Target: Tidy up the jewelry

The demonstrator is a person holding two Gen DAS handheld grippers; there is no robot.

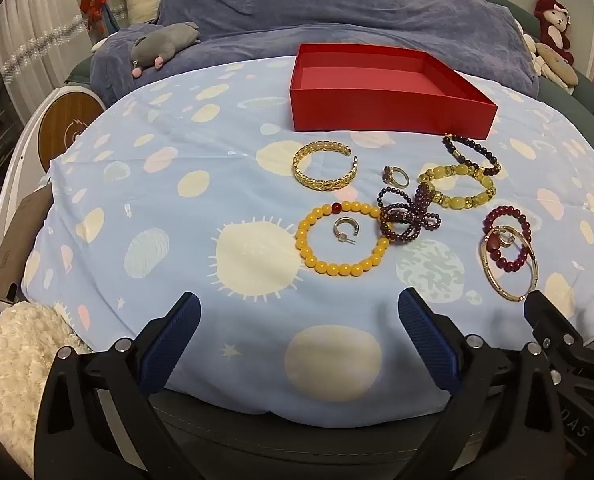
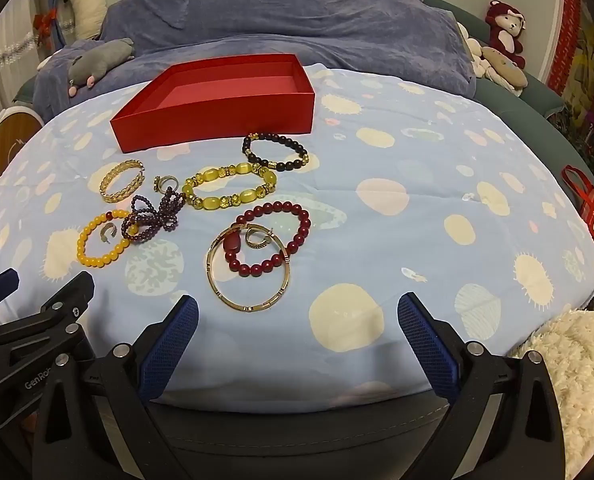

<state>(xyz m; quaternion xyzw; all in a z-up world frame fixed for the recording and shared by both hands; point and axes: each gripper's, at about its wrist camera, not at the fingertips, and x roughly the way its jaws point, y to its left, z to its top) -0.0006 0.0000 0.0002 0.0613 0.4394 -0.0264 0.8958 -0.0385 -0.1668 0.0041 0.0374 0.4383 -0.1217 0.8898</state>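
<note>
An empty red box (image 1: 391, 114) (image 2: 217, 116) sits at the far side of a blue spotted cloth (image 1: 157, 200) (image 2: 417, 200). In front of it lie a gold cuff (image 1: 324, 166) (image 2: 121, 180), a ring (image 1: 395, 176), a yellow bead bracelet (image 1: 339, 266) (image 2: 97, 258) around a small hoop earring (image 1: 345, 230), a purple bead tangle (image 1: 407, 216) (image 2: 153, 214), a yellow-green bracelet (image 1: 457, 186) (image 2: 229, 184), a dark bead bracelet (image 1: 471, 152) (image 2: 275, 152), a red bead bracelet (image 2: 273, 240) and a thin gold bangle (image 1: 511, 264) (image 2: 249, 266). My left gripper (image 1: 299, 336) and right gripper (image 2: 297, 336) are open and empty, near the cloth's front edge.
A purple blanket (image 1: 337, 8) with a grey plush toy (image 1: 163, 44) lies behind the box. A red monkey plush (image 2: 505, 28) sits at the back right. A white fluffy cover (image 1: 21, 352) (image 2: 577, 368) lies by the front corners. A round wooden-topped stand (image 1: 69, 128) is at the left.
</note>
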